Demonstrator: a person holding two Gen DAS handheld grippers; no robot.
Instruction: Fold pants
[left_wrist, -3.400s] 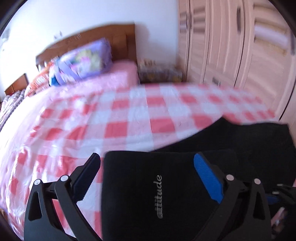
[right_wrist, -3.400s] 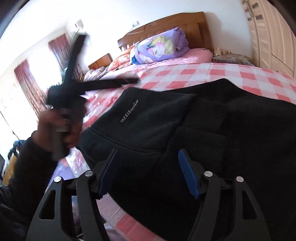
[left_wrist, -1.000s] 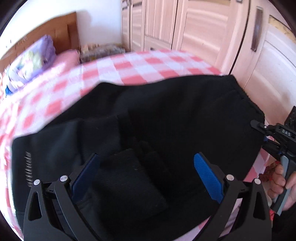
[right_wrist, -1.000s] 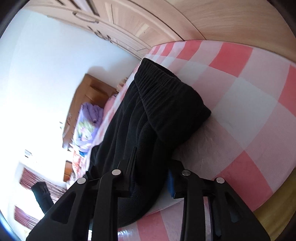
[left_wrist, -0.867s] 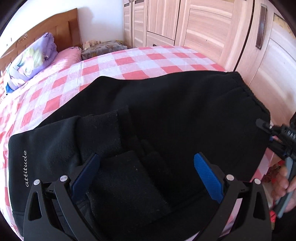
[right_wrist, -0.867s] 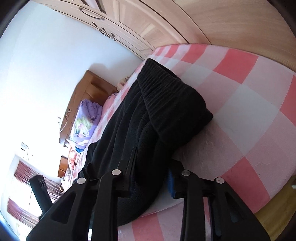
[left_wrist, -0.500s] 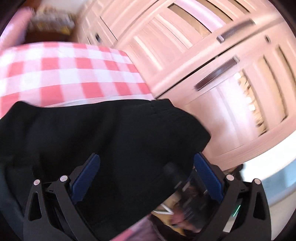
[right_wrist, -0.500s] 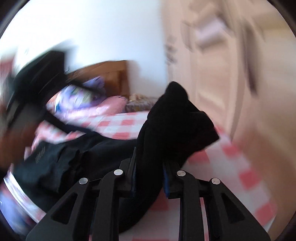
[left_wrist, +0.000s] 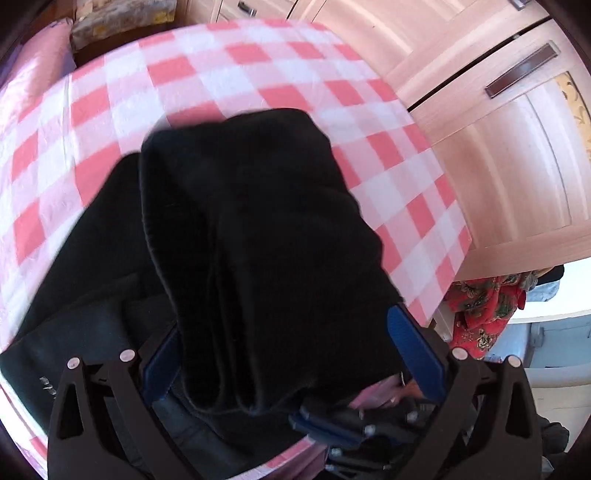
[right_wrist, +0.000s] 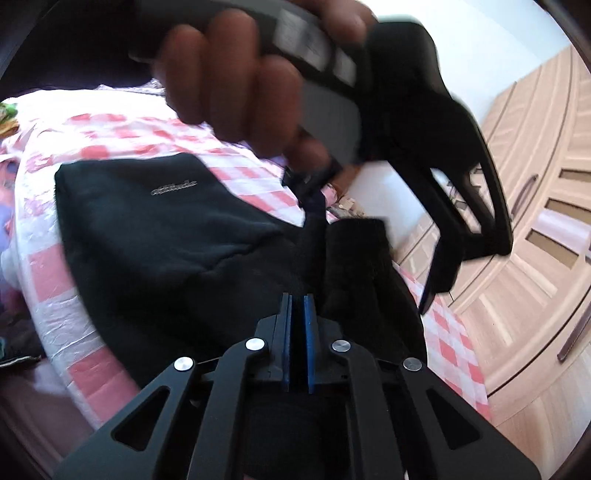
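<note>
Black pants (left_wrist: 251, 236) lie partly folded on the pink checked bed (left_wrist: 229, 74), with one thick end lifted and doubled over the rest. My left gripper (left_wrist: 291, 343) is open, its blue pads either side of that lifted fold, not clamping it. In the right wrist view my right gripper (right_wrist: 297, 306) is shut on a fold of the pants (right_wrist: 170, 254), pads nearly touching. The "attitude" lettering (right_wrist: 173, 187) faces up on the far flat part. The hand holding the left gripper (right_wrist: 436, 206) hangs above the cloth.
Light wooden wardrobe doors (left_wrist: 509, 122) stand close along the right of the bed. Red patterned cloth (left_wrist: 484, 310) lies beyond the bed's corner. A pink pillow (left_wrist: 33, 74) is at the far left. Bed edge runs just below the pants (right_wrist: 62, 343).
The right gripper has carried the gripped end of the pants up and over toward the "attitude" end. The left gripper has swung over the lifted fold and stays open.
</note>
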